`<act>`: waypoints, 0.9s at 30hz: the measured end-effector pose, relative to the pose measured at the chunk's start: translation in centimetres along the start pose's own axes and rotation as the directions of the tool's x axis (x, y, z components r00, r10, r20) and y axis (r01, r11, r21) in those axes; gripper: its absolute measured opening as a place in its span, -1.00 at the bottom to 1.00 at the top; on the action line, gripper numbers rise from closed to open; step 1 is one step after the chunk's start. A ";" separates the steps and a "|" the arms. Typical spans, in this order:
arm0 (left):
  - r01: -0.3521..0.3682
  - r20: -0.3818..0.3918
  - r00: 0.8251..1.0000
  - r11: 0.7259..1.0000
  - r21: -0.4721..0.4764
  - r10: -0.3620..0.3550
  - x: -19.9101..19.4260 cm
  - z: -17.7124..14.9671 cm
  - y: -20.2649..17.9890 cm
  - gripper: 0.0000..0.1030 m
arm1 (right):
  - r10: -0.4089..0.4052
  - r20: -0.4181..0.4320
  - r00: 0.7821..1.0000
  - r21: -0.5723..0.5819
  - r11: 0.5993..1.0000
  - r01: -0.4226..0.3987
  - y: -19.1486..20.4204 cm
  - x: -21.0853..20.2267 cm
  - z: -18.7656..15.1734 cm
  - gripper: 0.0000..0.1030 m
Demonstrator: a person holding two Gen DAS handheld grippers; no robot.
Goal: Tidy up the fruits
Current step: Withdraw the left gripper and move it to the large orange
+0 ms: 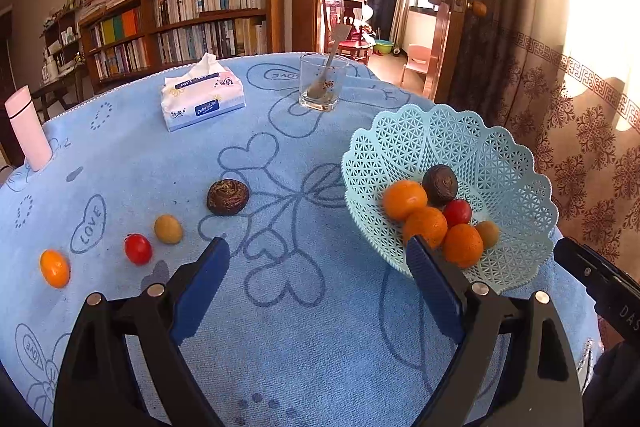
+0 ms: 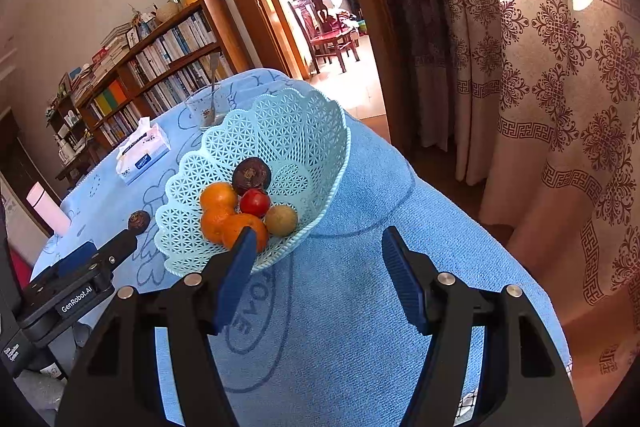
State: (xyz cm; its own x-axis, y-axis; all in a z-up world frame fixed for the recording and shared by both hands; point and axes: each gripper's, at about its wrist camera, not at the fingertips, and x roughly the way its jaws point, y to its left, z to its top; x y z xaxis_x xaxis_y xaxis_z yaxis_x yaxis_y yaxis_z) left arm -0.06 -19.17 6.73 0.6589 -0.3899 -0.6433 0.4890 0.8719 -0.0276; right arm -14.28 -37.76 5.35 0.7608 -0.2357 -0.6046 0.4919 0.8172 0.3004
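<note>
A light blue lattice basket (image 1: 500, 163) (image 2: 288, 131) holds three oranges (image 1: 404, 199), a dark brown fruit (image 1: 440, 185), a red tomato (image 1: 457, 213) and a small tan fruit (image 1: 488, 233). On the blue cloth to its left lie a dark brown fruit (image 1: 228, 197), a tan fruit (image 1: 169, 229), a red tomato (image 1: 138, 248) and a small orange fruit (image 1: 55, 268). My left gripper (image 1: 318, 255) is open and empty above the cloth. My right gripper (image 2: 318, 247) is open and empty, just right of the basket's near rim.
A tissue pack (image 1: 202, 99), a glass with a spoon (image 1: 322, 83) and a pink bottle (image 1: 28, 129) stand further back on the table. The table edge drops off to the right, near a patterned curtain (image 2: 560, 87). A bookshelf (image 1: 180, 23) stands behind.
</note>
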 end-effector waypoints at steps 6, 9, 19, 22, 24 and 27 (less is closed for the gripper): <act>-0.018 -0.023 1.000 0.999 -0.048 0.017 0.1 -0.6 2.3 0.73 | 0.012 -0.010 1.000 -0.037 0.999 -0.013 2.2 0.3 -0.2 0.36; -0.031 -0.029 0.999 0.997 -0.068 0.029 0.0 -1.0 3.6 0.73 | 0.019 -0.014 1.000 -0.058 0.998 -0.020 3.6 0.5 -0.4 0.42; -0.059 -0.040 0.998 0.990 -0.127 0.054 -0.3 -1.9 7.6 0.73 | 0.051 -0.051 0.997 -0.134 0.989 -0.057 8.3 1.7 -1.1 0.46; -0.061 -0.044 0.998 0.988 -0.141 0.055 -0.4 -2.2 8.7 0.73 | 0.057 -0.060 0.997 -0.156 0.986 -0.065 9.5 2.0 -1.4 0.48; -0.063 -0.044 0.997 0.987 -0.150 0.057 -0.5 -2.4 9.3 0.73 | 0.060 -0.067 0.996 -0.170 0.983 -0.070 10.3 2.2 -1.6 0.48; -0.066 -0.044 0.997 0.984 -0.164 0.059 -0.6 -2.5 10.1 0.73 | 0.062 -0.077 0.995 -0.191 0.979 -0.076 11.5 2.5 -2.0 0.48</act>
State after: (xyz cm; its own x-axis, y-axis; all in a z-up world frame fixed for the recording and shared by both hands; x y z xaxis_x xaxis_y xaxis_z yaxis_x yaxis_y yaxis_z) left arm 3.04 -9.42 4.86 0.6608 -0.3240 -0.6771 0.3439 0.9325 -0.1106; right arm -7.57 -27.95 5.82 0.7549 -0.1433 -0.6400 0.3431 0.9179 0.1992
